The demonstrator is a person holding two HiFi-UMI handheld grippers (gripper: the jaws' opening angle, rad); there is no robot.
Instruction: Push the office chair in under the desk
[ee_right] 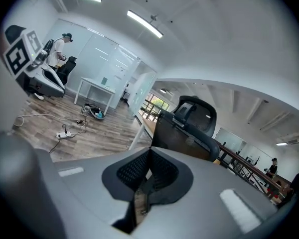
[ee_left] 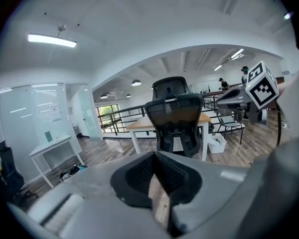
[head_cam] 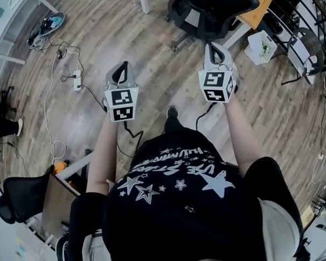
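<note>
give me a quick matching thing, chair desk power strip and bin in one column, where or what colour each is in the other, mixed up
Column one:
1. office chair
2. desk
3. power strip
4. bin

Column two:
a. white, stands on the floor by a desk leg
b. black, at the top middle of the head view
c. wooden top on white legs
d. lies on the floor among cables, at the left of the head view

Pairs: 1-b, 2-c, 3-d, 4-a
</note>
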